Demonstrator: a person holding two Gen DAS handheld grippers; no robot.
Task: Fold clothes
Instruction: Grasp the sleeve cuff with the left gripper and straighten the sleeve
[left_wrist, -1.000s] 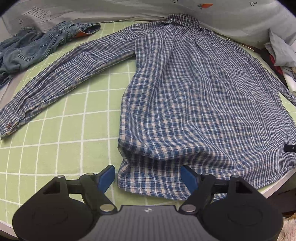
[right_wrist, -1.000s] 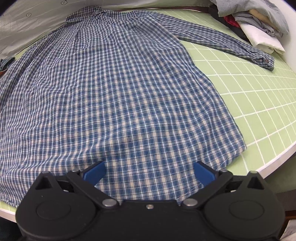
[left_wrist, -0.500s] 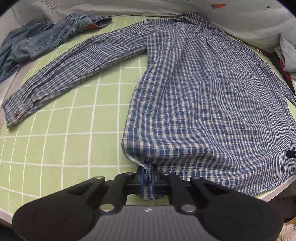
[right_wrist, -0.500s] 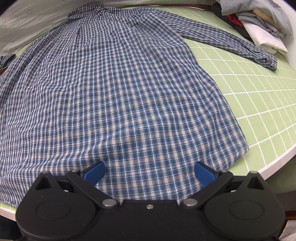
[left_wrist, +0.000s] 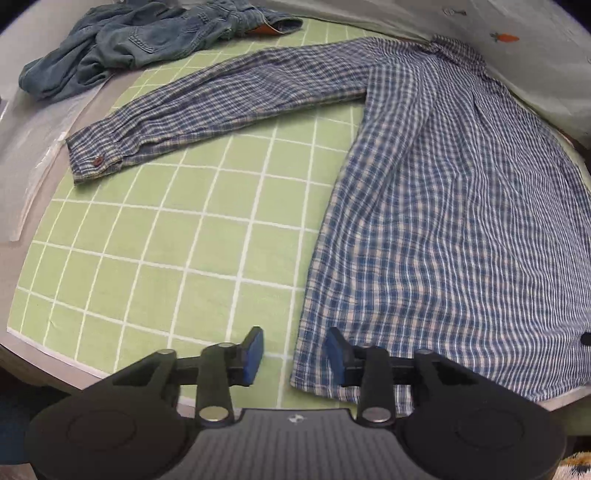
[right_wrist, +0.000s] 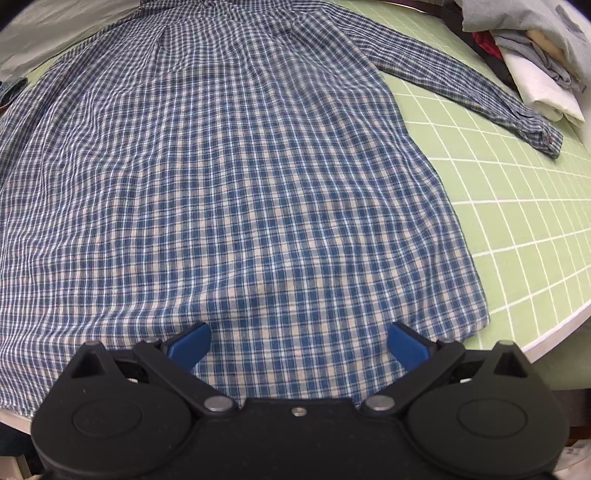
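The left gripper (left_wrist: 293, 350) is opening over the shirt (left_wrist: 461, 221) hem corner at lower centre, gripping nothing. The right gripper (right_wrist: 297, 343) gapes empty. Pinch both hem corners squarely before lifting.

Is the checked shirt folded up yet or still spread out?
Spread out. The checked shirt lies flat on the green grid mat, with both sleeves stretched out sideways.

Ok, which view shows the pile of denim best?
The left wrist view: the denim pile lies crumpled at the far left, beyond the plaid shirt's sleeve. The right wrist view catches only a sliver of it at its left edge.
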